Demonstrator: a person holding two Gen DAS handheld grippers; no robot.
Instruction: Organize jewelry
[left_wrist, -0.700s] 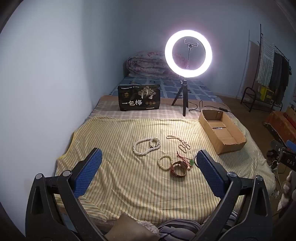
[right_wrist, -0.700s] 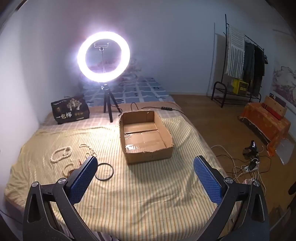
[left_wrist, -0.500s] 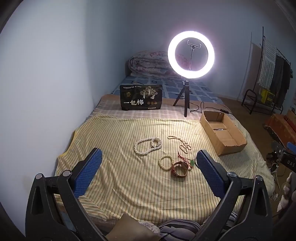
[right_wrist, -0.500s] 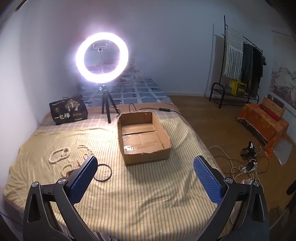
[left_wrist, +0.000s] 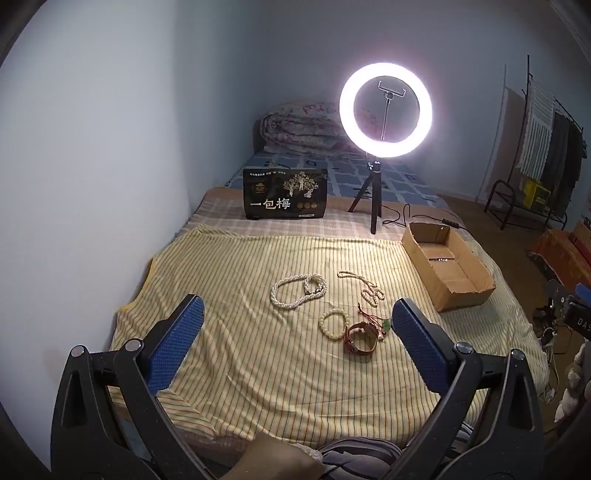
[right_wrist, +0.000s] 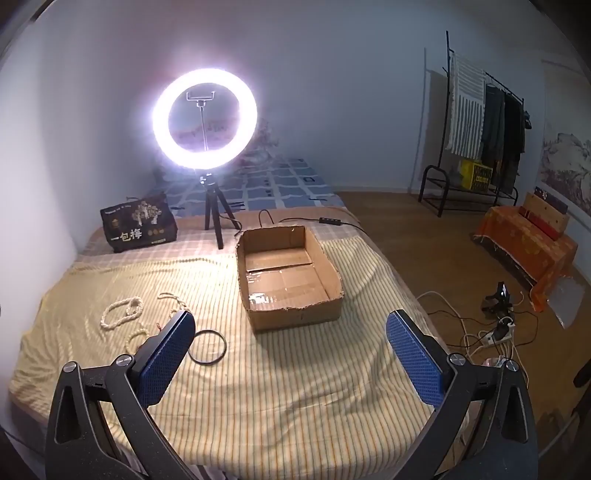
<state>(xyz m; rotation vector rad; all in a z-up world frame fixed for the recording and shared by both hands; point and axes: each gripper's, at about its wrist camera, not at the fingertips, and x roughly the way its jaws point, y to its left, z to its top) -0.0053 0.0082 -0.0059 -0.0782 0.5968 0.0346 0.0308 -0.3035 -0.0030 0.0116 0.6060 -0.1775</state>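
Jewelry lies on the yellow striped bedspread (left_wrist: 258, 369): a white bead necklace (left_wrist: 295, 291), a thin bead chain (left_wrist: 364, 286), a pale bead bracelet (left_wrist: 332, 325), a brown leather band (left_wrist: 360, 338) and a red cord piece (left_wrist: 369, 315). A black ring (right_wrist: 207, 348) shows in the right wrist view. An open cardboard box (right_wrist: 288, 280) is empty; it also shows in the left wrist view (left_wrist: 448, 271). My left gripper (left_wrist: 295, 339) is open above the near bedspread. My right gripper (right_wrist: 290, 354) is open, in front of the box.
A lit ring light on a tripod (left_wrist: 384, 110) stands behind the jewelry, its cable (right_wrist: 325, 220) trailing past the box. A black printed bag (left_wrist: 285, 198) stands beside it. Folded quilt (left_wrist: 299, 129) at the bed's head. Clothes rack (right_wrist: 480, 122) and floor cables (right_wrist: 495, 332) at right.
Both views have shifted slightly: the left view drifted so the scene sits further right, the right view so the box sits further left. Jewelry and box lie unmoved. Both grippers stay open.
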